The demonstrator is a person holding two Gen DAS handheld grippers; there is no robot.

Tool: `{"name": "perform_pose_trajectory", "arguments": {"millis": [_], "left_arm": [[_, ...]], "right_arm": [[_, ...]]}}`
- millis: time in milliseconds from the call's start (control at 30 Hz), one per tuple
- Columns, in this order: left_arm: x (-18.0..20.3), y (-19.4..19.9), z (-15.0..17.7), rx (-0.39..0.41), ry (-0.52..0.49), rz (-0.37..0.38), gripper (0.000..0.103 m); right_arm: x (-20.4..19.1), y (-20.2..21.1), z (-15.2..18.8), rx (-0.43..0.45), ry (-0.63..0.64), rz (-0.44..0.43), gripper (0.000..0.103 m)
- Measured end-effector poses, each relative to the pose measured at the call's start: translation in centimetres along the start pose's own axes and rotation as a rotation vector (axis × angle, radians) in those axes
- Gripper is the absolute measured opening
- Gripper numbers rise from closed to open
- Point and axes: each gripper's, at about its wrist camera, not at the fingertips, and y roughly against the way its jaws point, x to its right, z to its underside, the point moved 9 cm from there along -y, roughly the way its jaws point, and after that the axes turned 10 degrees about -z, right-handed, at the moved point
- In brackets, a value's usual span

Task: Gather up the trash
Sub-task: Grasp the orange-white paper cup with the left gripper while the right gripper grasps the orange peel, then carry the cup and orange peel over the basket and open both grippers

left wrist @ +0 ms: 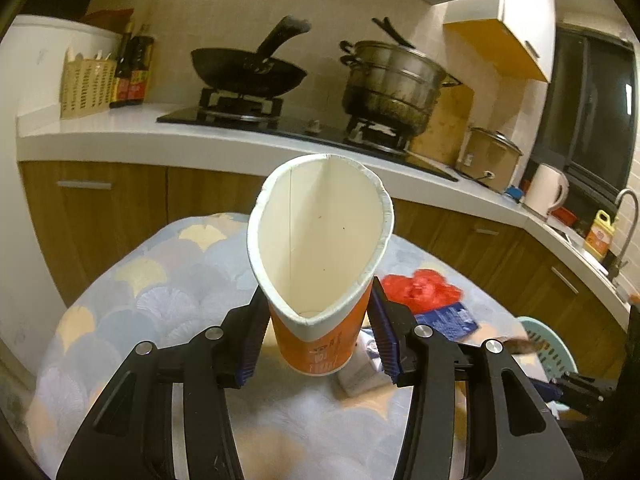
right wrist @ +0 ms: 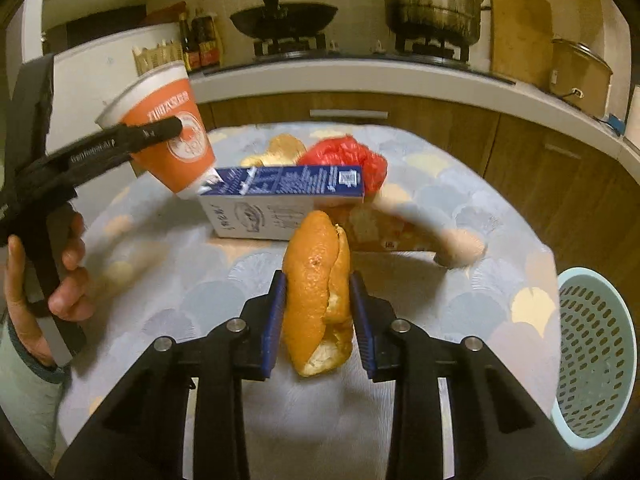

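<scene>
My left gripper (left wrist: pixel 318 316) is shut on an orange and white paper cup (left wrist: pixel 320 256), squeezed oval and held above the table; the cup also shows in the right wrist view (right wrist: pixel 172 136). My right gripper (right wrist: pixel 318 308) is shut on a piece of orange peel (right wrist: pixel 318 292) above the round table (right wrist: pixel 460 312). On the table lie a blue and white carton (right wrist: pixel 280 200), a crumpled red plastic bag (right wrist: pixel 348 160) and more peel (right wrist: pixel 284 146) behind them. A light blue perforated trash basket (right wrist: pixel 596 356) stands at the table's right edge.
A kitchen counter (left wrist: pixel 120 136) runs behind the table with a wok (left wrist: pixel 248 68), a steel pot (left wrist: pixel 394 80), bottles, a rice cooker and a white kettle (left wrist: pixel 546 192). A brown wrapper (right wrist: pixel 384 224) and a pale curved object (right wrist: pixel 436 228) lie behind the peel.
</scene>
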Motion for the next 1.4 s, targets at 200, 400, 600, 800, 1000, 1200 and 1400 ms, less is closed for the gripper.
{"name": "perform_pose_trajectory", "arguments": {"millis": [200, 400, 600, 800, 1000, 1200, 1400], "left_arm": [[2.4, 2.9, -0.5, 0.035, -0.035, 0.039, 0.046], [4.2, 5.1, -1.7, 0.069, -0.049, 0.074, 0.046], [8.7, 6.8, -2.0, 0.056, -0.075, 0.207, 0.046], [14.7, 6.8, -0.7, 0.016, -0.122, 0.318, 0.046], [22.3, 5.9, 1.3, -0.074, -0.193, 0.446, 0.046], [29.8, 4.5, 3.1, -0.149, -0.255, 0.53, 0.046], [36.2, 1.3, 6.9, -0.233, -0.347, 0.537, 0.047]], "right_arm": [[0.0, 3.6, -1.2, 0.07, 0.007, 0.01, 0.029], [0.3, 6.6, -1.7, 0.124, 0.0, 0.011, 0.029], [1.8, 9.4, -2.4, 0.183, -0.009, 0.052, 0.029], [4.8, 12.3, -1.9, 0.217, -0.057, 0.103, 0.029], [10.4, 15.8, -0.2, 0.257, -0.178, 0.145, 0.029], [16.2, 19.1, 2.1, 0.291, -0.279, 0.229, 0.029], [21.8, 20.8, 5.3, 0.275, -0.378, 0.323, 0.029]]}}
